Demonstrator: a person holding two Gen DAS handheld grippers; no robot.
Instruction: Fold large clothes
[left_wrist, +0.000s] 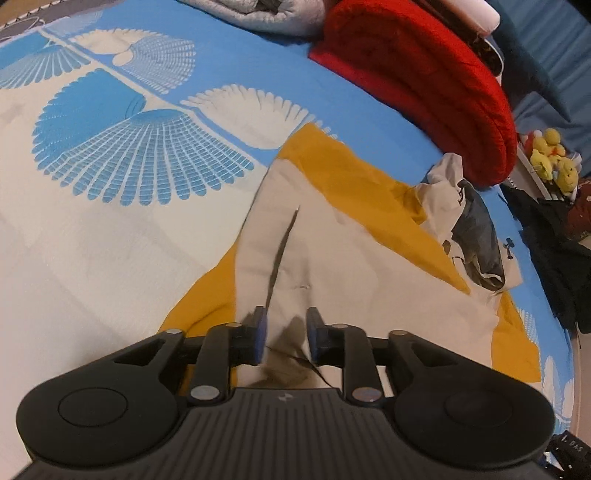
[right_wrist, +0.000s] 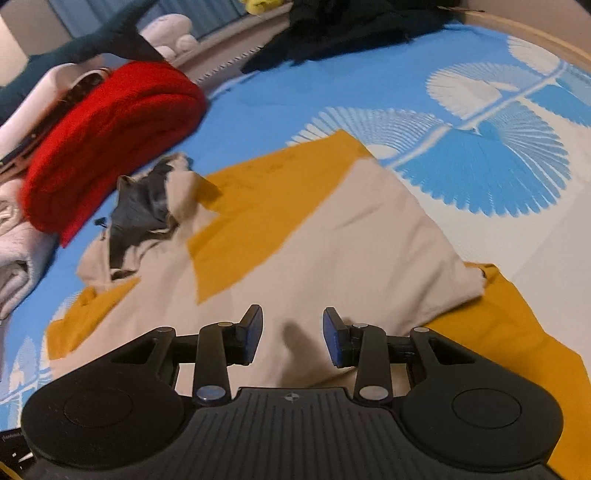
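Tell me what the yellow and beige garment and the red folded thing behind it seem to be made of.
Yellow and beige garment: looks like thin woven or jersey cotton, matte, lying flat with soft creases. Red folded item: looks like thick fleece or knit, with a fuzzy surface and bulky rounded folds. The blur leaves the exact fabric of both open.

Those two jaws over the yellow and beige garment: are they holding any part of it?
No. The left gripper and right gripper both stand open above the garment, beige cloth showing in each gap, nothing pinched.
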